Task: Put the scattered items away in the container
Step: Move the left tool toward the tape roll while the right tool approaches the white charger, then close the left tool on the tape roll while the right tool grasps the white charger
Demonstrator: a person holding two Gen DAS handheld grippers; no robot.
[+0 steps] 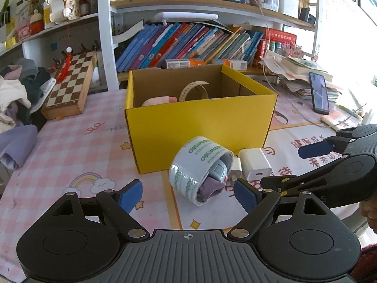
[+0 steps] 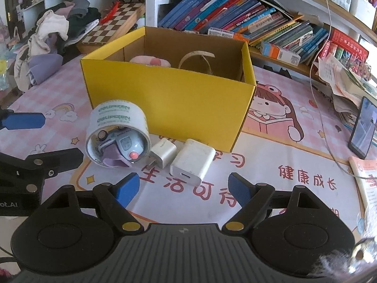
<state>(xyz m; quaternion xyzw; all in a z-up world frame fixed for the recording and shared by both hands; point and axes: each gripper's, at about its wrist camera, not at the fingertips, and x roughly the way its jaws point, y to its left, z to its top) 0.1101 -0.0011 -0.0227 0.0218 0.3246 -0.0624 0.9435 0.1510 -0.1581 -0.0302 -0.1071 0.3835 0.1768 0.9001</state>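
A yellow cardboard box [image 1: 200, 127] [image 2: 169, 99] stands open on the table, holding a pink soft item [image 1: 160, 101] [image 2: 150, 61] and a beige strap loop [image 1: 193, 90] [image 2: 195, 57]. In front of it lies a clear tape roll [image 1: 195, 165] [image 2: 115, 120] on its side, with a small blue toy car [image 2: 124, 145] and purple cloth stuffed in its core. Beside the roll sit a small white plug [image 2: 162, 152] [image 1: 235, 168] and a larger white charger [image 2: 192, 161] [image 1: 255, 164]. My left gripper [image 1: 188, 195] is open just short of the roll. My right gripper [image 2: 183, 188] is open just short of the charger.
A chessboard [image 1: 68, 87] [image 2: 113, 23] and a clothes pile [image 1: 16, 99] lie at the left. Behind the box are shelves of books [image 1: 188, 44]. A phone [image 1: 319, 93] [image 2: 362, 127] leans on paper stacks at the right, its cable [image 2: 315, 87] trailing over the printed table mat.
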